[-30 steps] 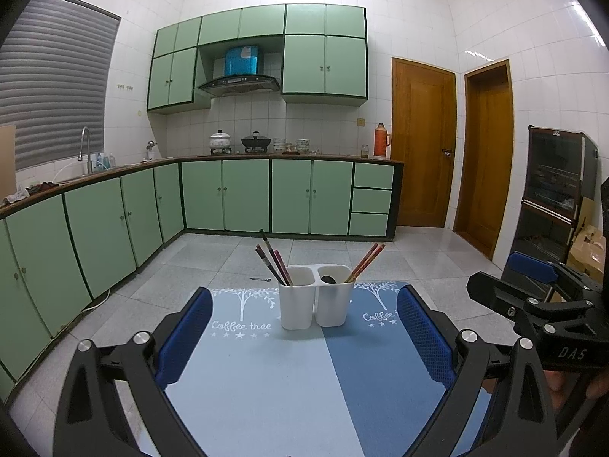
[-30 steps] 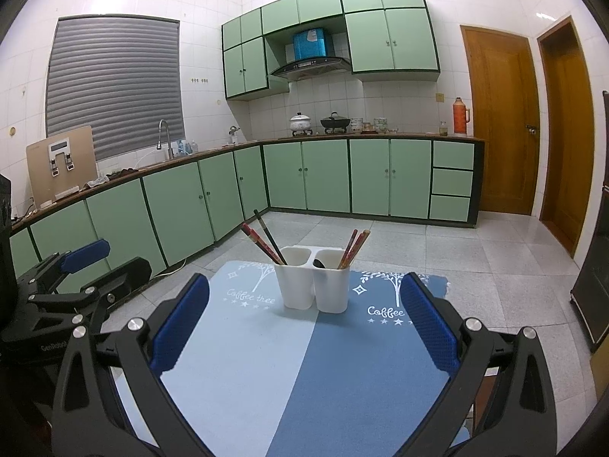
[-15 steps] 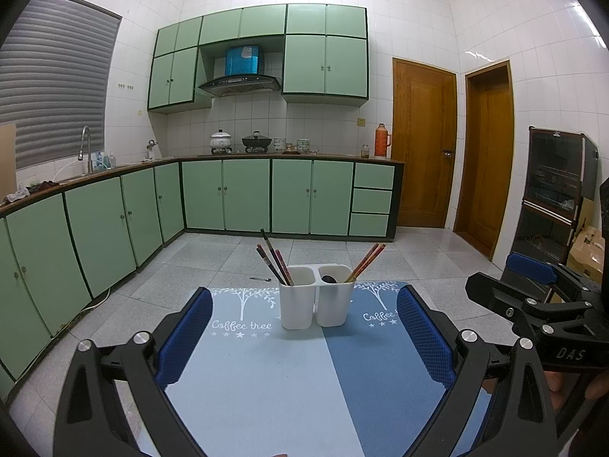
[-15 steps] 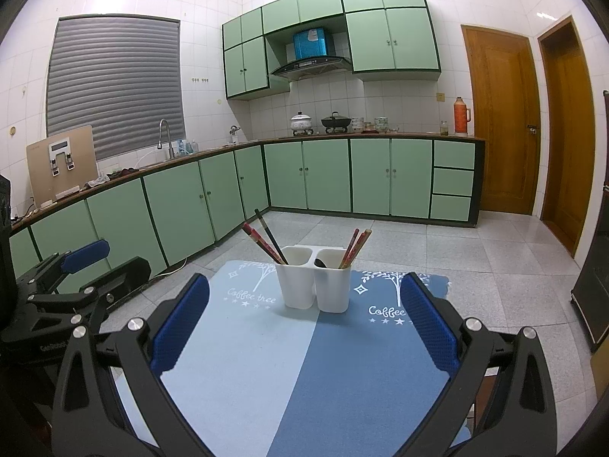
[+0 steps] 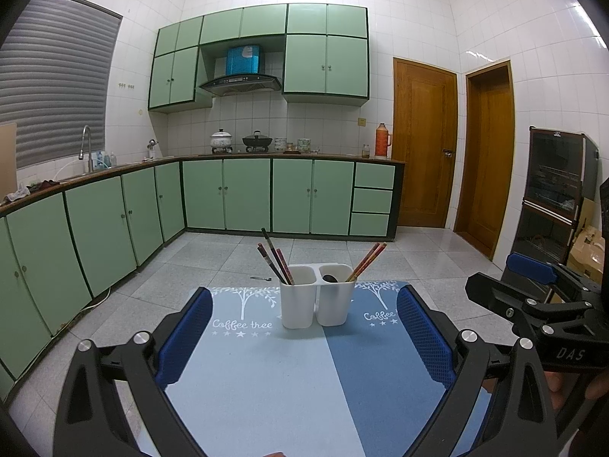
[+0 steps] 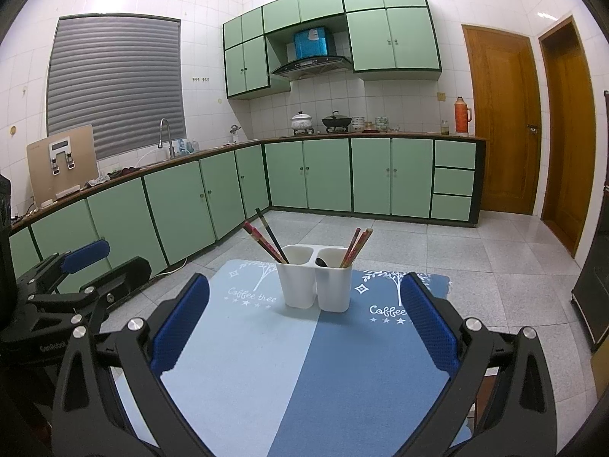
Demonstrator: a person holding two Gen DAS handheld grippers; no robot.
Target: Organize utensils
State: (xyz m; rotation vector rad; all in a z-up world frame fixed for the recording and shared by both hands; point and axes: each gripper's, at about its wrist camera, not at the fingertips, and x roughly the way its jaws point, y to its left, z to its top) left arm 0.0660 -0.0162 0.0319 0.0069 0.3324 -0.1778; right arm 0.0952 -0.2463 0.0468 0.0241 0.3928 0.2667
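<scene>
A white two-compartment utensil holder (image 5: 316, 297) (image 6: 314, 283) stands on a two-tone blue mat (image 5: 289, 373) (image 6: 297, 361). Its left compartment holds several dark and red chopsticks (image 5: 275, 256) (image 6: 265, 240). Its right compartment holds red-brown chopsticks (image 5: 366, 262) (image 6: 356, 247) and a dark spoon (image 5: 329, 278). My left gripper (image 5: 304, 327) is open and empty, well short of the holder. My right gripper (image 6: 304, 320) is open and empty too. Each gripper shows at the edge of the other's view: the right one (image 5: 533, 304), the left one (image 6: 76, 278).
A small utensil (image 5: 262, 278) lies on the tiled floor beyond the mat. Green cabinets (image 5: 247, 194) line the left and far walls. Two wooden doors (image 5: 426, 144) stand at the right, with a dark appliance cabinet (image 5: 552, 190) beside them.
</scene>
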